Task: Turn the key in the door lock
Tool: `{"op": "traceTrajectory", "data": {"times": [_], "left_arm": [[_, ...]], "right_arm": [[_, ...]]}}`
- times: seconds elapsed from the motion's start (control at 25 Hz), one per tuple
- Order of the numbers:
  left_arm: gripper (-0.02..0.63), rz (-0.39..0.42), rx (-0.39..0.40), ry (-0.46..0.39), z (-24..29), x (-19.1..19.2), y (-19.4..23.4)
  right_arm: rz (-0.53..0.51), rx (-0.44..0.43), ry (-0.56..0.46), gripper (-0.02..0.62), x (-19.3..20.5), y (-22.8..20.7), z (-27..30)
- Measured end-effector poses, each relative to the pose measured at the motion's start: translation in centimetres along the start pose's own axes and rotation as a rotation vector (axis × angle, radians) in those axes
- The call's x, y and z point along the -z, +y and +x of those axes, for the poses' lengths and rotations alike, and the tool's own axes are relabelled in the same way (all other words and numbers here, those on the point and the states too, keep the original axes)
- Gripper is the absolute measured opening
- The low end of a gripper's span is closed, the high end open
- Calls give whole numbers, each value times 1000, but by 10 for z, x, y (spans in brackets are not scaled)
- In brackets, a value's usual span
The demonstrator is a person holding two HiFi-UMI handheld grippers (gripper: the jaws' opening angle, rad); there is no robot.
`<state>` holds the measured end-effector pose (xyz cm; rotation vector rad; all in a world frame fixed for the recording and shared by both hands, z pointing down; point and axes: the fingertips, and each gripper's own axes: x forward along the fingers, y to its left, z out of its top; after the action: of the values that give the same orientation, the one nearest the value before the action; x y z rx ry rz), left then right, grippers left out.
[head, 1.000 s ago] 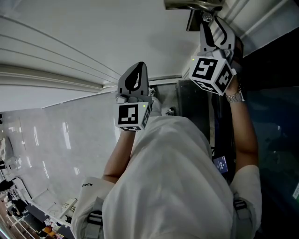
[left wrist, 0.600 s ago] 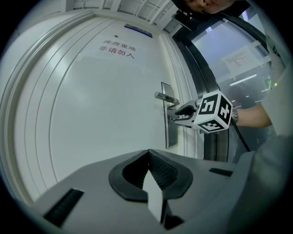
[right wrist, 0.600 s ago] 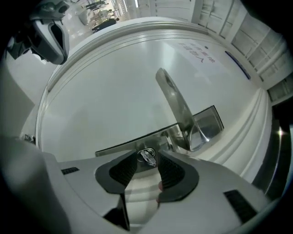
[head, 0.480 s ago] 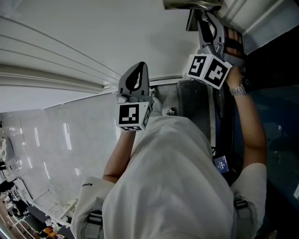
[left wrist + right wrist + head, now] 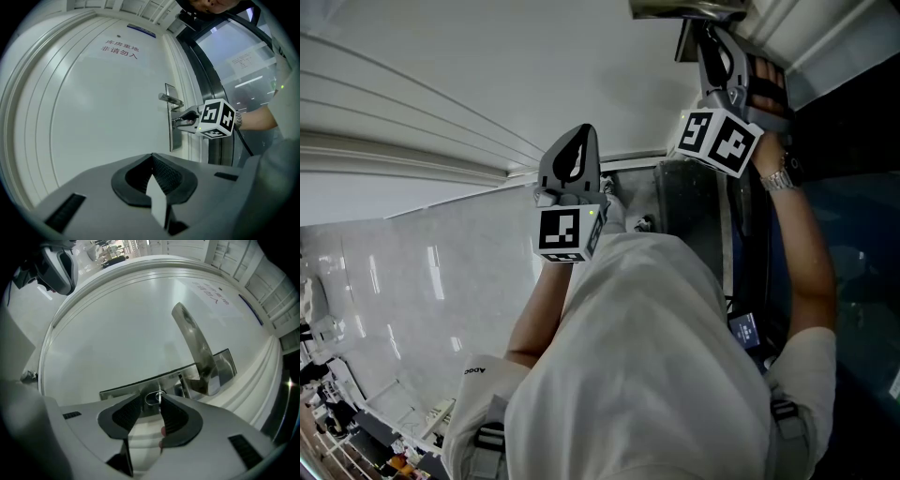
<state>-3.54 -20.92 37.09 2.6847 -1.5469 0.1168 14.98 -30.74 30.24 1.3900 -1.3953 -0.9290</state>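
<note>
The white door (image 5: 487,75) carries a steel lock plate (image 5: 136,387) with a lever handle (image 5: 192,341) above it. A key (image 5: 160,396) with a wire ring (image 5: 150,398) sticks out of the plate. My right gripper (image 5: 159,402) is shut on that key, right against the plate. In the head view the right gripper (image 5: 709,42) reaches up under the handle (image 5: 684,9). From the left gripper view, the right gripper (image 5: 182,121) touches the plate (image 5: 175,136) below the handle (image 5: 169,99). My left gripper (image 5: 574,142) hangs back from the door, shut and holding nothing.
A dark glass panel and metal frame (image 5: 220,56) stand right of the door. A sign in red characters (image 5: 119,49) sits high on the door. Glossy pale floor (image 5: 422,281) lies at the left. The person's white-clad torso (image 5: 647,375) fills the lower head view.
The right gripper has rolled with the wrist at the lock, its marker cube swinging up and round; most of the turn came in the first half second. The left gripper has stayed still.
</note>
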Motion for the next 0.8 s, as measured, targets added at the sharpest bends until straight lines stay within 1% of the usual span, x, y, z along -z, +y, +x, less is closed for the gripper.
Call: {"op": "traceTrajectory", "data": {"times": [0.08,0.28,0.36,0.6,0.8], "left_arm": [[6,0,4,0,2,-1,-2],[6,0,11,1,3,0,-4],[6,-1,11,1,3,2,-4],[6,-1,18,4,4,1,0],[6,-16,9,5,2,1,4]], "right_arm": [[16,8,0,126,1,-3,1],[81,63,2,33,1,-14,0],[152,69,0,17,1,-15,-1],[385,66,24,12,0,-21,0],[614,48,24,12,-6,-24,1]]}}
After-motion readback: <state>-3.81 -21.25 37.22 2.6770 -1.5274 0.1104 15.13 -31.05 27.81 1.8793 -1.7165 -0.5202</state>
